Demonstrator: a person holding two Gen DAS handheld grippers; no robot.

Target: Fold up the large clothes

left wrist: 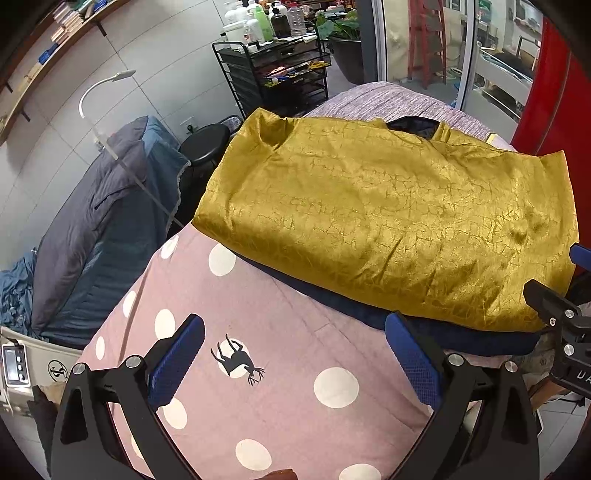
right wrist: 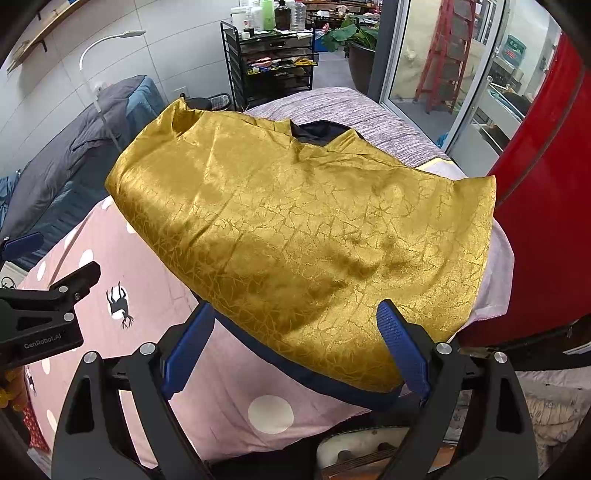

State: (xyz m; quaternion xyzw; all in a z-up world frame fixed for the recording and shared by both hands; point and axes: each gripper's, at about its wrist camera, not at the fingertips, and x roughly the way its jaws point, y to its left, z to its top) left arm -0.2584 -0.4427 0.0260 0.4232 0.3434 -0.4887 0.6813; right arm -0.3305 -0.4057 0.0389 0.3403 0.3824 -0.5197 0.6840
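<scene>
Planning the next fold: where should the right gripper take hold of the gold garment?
Probably the near hem of the gold garment, coming in low from the bed's near edge. That hem lies between the open right gripper's fingers, its navy lining showing underneath.

Mixed live-in workspace, part bedroom, part storeroom. Bed with pink polka-dot sheet (left wrist: 258, 369); folded grey-blue duvet (left wrist: 92, 229) alongside. Black wire cart (right wrist: 273, 62) stacked with bottles and tools. Wall shelf (left wrist: 48, 48), white gooseneck lamp (left wrist: 99, 88), potted plant (right wrist: 351, 33), glass door (right wrist: 443, 74), red ladder (right wrist: 447, 55) beyond.
</scene>
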